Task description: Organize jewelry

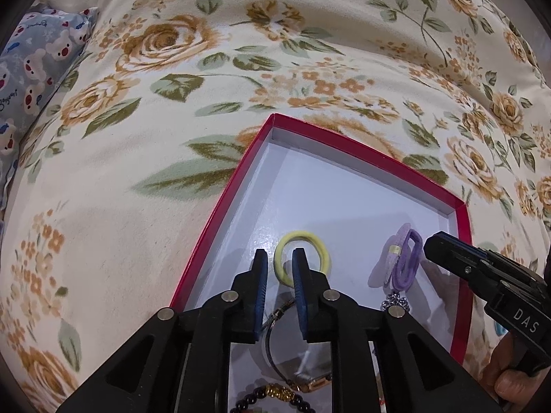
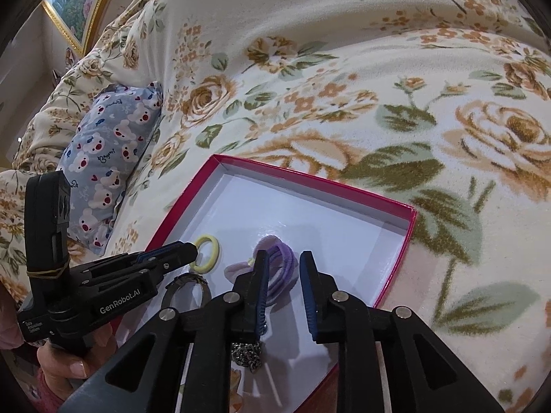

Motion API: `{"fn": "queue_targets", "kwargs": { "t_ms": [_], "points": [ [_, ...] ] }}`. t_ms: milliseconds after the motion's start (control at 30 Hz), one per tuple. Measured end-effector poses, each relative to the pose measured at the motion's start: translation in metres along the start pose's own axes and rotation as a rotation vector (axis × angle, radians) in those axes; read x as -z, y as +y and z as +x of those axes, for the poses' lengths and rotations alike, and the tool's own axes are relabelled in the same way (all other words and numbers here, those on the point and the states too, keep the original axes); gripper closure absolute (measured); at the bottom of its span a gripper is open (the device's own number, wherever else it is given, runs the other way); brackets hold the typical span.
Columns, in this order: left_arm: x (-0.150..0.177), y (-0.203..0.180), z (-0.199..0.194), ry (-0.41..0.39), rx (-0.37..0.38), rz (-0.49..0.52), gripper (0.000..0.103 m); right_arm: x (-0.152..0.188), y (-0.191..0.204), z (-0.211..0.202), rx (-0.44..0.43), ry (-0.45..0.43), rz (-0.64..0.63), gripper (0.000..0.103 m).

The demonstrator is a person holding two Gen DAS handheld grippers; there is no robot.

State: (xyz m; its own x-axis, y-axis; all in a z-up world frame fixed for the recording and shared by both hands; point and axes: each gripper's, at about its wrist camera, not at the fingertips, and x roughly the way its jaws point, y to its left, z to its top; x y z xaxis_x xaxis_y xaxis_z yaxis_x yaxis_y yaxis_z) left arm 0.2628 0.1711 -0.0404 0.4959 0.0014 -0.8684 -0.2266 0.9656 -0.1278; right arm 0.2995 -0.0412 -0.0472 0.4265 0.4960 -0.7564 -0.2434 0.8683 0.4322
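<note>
Red-rimmed box (image 1: 220, 203) lies on the floral blanket (image 1: 137, 158); left gripper (image 1: 279, 258) straddles one side of the yellow hair tie (image 1: 318, 244) — fingers parted, not clamping. Right wrist view: right gripper (image 2: 283, 261), jaws apart, empty, above the purple hair ties (image 2: 280, 258) inside the box.

Glossy white card lines the red box (image 1: 461, 241), set on a fuzzy floral fleece blanket (image 1: 137, 206); yellow hair tie (image 1: 302, 256) matt cloth, bracelet (image 2: 186, 287) metallic.
</note>
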Motion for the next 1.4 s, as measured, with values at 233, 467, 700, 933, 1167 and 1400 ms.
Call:
{"fn": "queue_targets", "kwargs": {
  "t_ms": [233,467,700,933,1167,1400],
  "points": [
    [0.006,0.0,-0.017,-0.022,-0.004,-0.005,0.073,0.002,0.007,-0.013,0.0,-0.026,-0.005,0.067],
    [0.019,0.003,-0.042,-0.05,-0.016,-0.022,0.052,0.011,0.012,-0.031,0.002,-0.048,-0.002,0.063],
    [0.044,0.01,-0.078,-0.093,-0.008,-0.07,0.034,0.025,0.022,-0.059,-0.011,-0.104,-0.008,0.044],
    [0.076,0.016,-0.109,-0.142,0.028,-0.111,0.022,0.044,0.03,-0.078,-0.016,-0.152,-0.013,0.036],
    [0.107,0.026,-0.123,-0.148,0.052,-0.177,0.017,0.063,0.032,-0.096,-0.03,-0.209,0.003,0.033],
    [0.128,0.037,-0.136,-0.15,0.042,-0.212,0.015,0.083,0.038,-0.105,-0.038,-0.203,-0.017,0.032]
  ]
}}
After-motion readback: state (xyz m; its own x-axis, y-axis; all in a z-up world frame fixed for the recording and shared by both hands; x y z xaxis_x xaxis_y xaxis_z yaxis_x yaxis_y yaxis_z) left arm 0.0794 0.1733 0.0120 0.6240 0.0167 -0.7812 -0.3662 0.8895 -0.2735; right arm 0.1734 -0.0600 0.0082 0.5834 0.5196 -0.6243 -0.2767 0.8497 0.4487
